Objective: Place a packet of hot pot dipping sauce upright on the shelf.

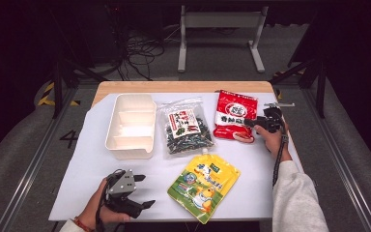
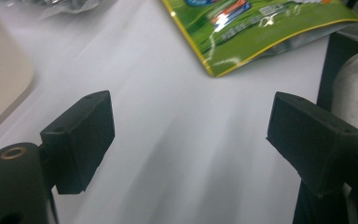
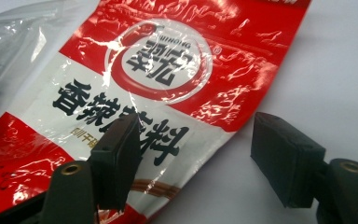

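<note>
straddling red packet (image 3: 168,88) edge (right gripper (image 3: 200,154) agape)

Desk (image 1: 183,87): pale wood showed at the far edge; a matt white sheet (image 1: 251,193), smooth, covered the rest.
Divided tray (image 1: 130,126): cream plastic, smooth, low sheen.
Red-and-white pouch (image 3: 168,88): glossy film, crinkled, with bright glare.
Clear bag (image 1: 187,128): transparent shiny plastic, dark contents visible through it.
Green-and-yellow pouch (image 1: 204,186): glossy printed film, silver foil showing at one corner.
Left gripper (image 2: 191,140) and right gripper (image 3: 196,158): jaws were matt black, slightly textured; brass-coloured metal inserts.
Sleeve (image 1: 297,203): pale soft cloth.
</note>
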